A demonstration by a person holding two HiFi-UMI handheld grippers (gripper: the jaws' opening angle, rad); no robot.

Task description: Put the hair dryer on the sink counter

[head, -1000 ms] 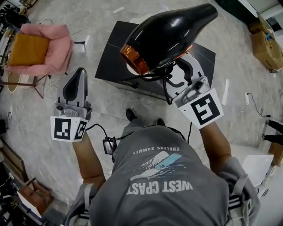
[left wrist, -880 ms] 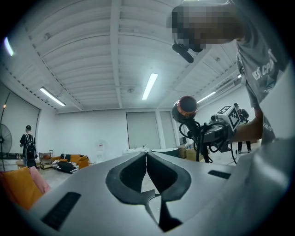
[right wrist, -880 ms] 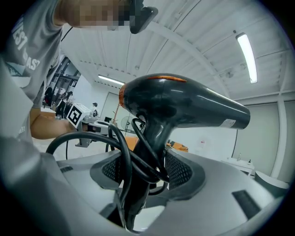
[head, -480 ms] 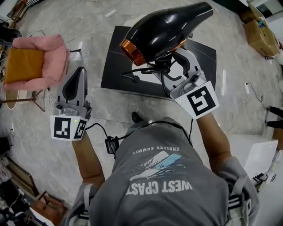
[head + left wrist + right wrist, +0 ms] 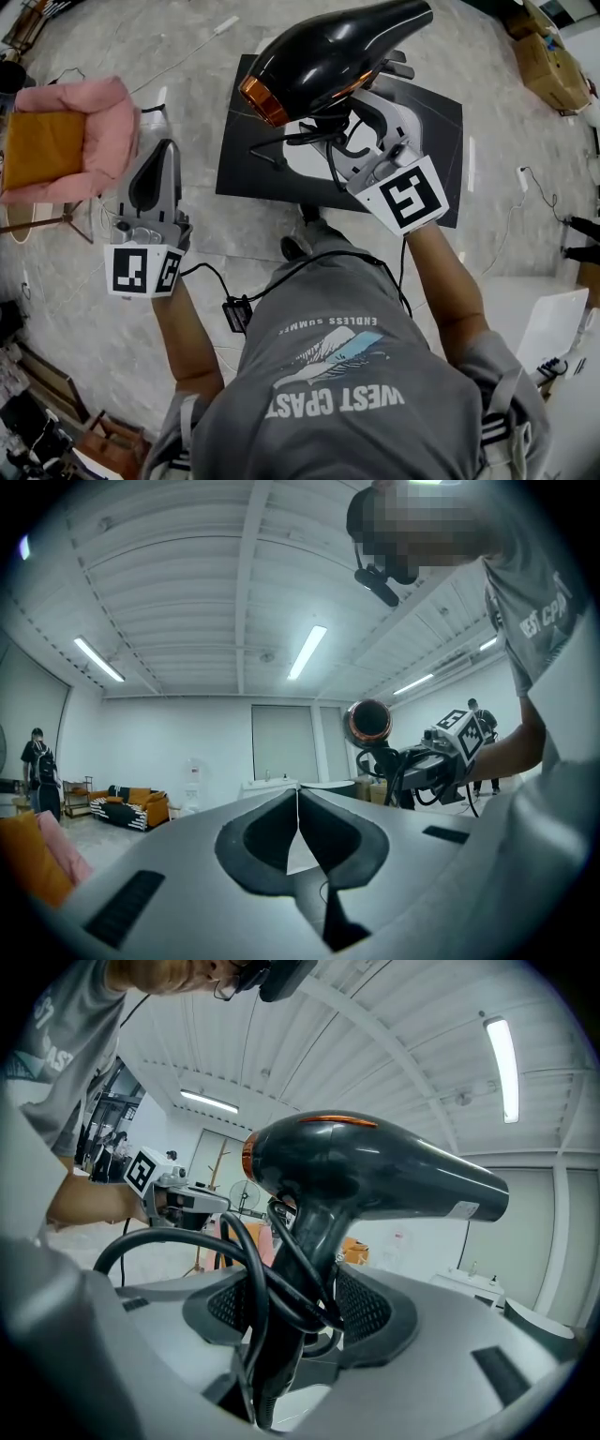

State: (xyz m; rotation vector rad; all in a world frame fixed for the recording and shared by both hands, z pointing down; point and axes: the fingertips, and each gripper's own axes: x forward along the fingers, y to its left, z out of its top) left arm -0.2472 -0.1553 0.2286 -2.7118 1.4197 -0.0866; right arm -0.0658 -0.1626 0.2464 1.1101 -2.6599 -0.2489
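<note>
A black hair dryer (image 5: 328,56) with a copper-ringed nozzle hangs above the black sink counter (image 5: 248,159) and its white basin (image 5: 398,112). My right gripper (image 5: 336,131) is shut on the dryer's handle, and the black cord loops round the jaws. In the right gripper view the handle (image 5: 309,1251) stands upright between the two mesh pads, with the dryer body (image 5: 375,1171) above. My left gripper (image 5: 167,150) is shut and empty, held over the floor to the left of the counter. Its jaws (image 5: 297,803) meet with nothing between them.
A pink armchair with an orange cushion (image 5: 66,131) stands on the marble floor at the left. Cardboard boxes (image 5: 548,56) sit at the far right and a white board (image 5: 553,328) lies at the lower right. Other people stand far off in the hall.
The right gripper has carried the hair dryer a little to the left and further over the counter. The left gripper has hardly moved.
</note>
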